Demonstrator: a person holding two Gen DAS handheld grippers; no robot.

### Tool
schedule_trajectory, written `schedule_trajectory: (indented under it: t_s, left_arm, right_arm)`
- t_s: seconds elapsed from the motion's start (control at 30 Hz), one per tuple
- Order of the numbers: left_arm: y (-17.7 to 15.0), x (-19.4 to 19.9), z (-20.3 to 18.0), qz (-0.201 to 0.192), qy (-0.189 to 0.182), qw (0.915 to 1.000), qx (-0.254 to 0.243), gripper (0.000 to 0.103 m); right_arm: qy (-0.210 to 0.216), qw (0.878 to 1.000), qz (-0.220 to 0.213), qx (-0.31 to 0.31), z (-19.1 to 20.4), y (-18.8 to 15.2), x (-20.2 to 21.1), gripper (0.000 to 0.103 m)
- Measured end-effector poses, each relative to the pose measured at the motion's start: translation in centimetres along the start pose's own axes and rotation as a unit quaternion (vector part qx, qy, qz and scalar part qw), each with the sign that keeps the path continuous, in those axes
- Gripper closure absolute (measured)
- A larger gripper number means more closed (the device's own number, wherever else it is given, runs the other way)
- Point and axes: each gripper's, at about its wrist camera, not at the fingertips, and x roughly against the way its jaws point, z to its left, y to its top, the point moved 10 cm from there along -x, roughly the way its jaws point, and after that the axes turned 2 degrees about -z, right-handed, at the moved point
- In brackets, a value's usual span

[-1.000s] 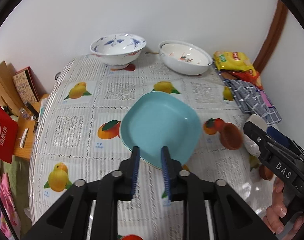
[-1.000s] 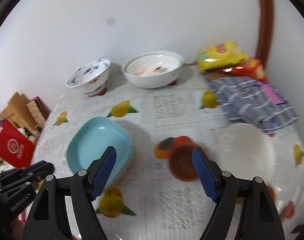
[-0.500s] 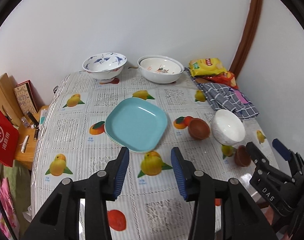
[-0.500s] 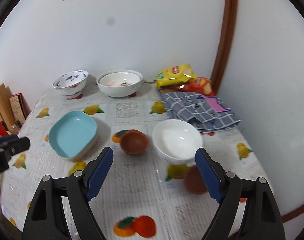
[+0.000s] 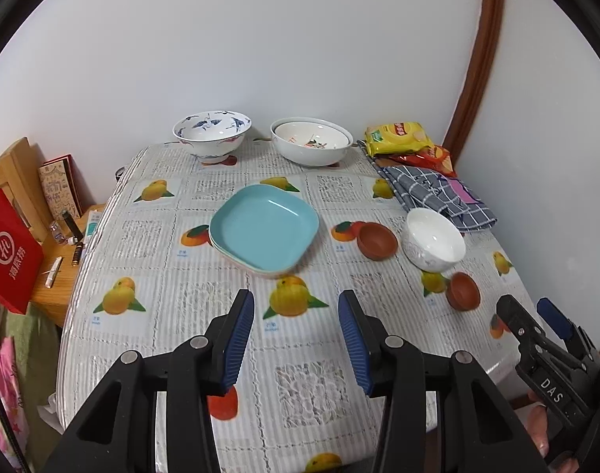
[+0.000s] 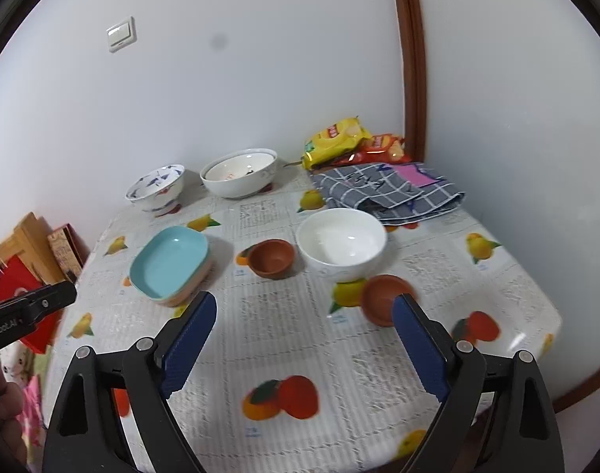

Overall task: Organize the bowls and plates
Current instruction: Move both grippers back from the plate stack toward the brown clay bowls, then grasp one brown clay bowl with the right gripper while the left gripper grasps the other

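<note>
- Both grippers have drawn back from the teal plate [image 5: 264,228]; left gripper [image 5: 296,335] released, empty.
- Right gripper [image 6: 302,339] opening, empty.
- Next, likely: straddle brown bowl [image 6: 386,299] at one o'clock, rim-wise, squarely.

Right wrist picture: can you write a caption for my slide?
Open right gripper, nothing between its opening jaws, above a fruit-print table with stacked plates, two brown bowls and a white bowl.
</note>
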Motion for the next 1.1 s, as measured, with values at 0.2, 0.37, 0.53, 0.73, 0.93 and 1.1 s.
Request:
schedule_trajectory:
  t_s: [0.2, 0.37, 0.53, 0.73, 0.93, 1.1]
  left_arm:
    - [-0.6, 1.8, -1.2, -0.022, -0.009, 0.9997, -0.006, 0.061]
    - [-0.7, 2.9, -1.8, -0.034, -0.017, 0.9992, -0.007, 0.061]
    - [-0.8, 2.6, -2.5, -0.023, -0.028, 0.9992, -0.016, 0.061]
    - [-0.4, 0.9, -4.4, -0.009, -0.048, 0.9984, -0.029, 0.061]
    - [-0.5, -2.5, -5.4, 0.017, -0.055, 0.9979, -0.028, 0.061]
    - [-0.5, -5.9, -6.1, 0.038, -0.053, 0.9977, -0.02, 0.061]
  right_arm:
    - [0.01, 1.0, 0.006, -0.029, -1.3, -1.5, 1.3, 0.013]
    - [0.01, 0.997, -0.021, -0.07, -3.0, -1.5, 2.7, 0.013]
    - [-0.024, 0.996, -0.038, -0.082, -5.0, -1.3, 3.6, 0.013]
    - [-0.029, 0.996, -0.009, -0.084, -6.4, -2.1, 2.8, 0.013]
    - [-0.029, 0.995, 0.022, -0.096, -7.6, -2.8, 0.0, 0.016]
    - [-0.038, 0.994, 0.04, -0.098, -9.1, -3.6, -2.6, 0.016]
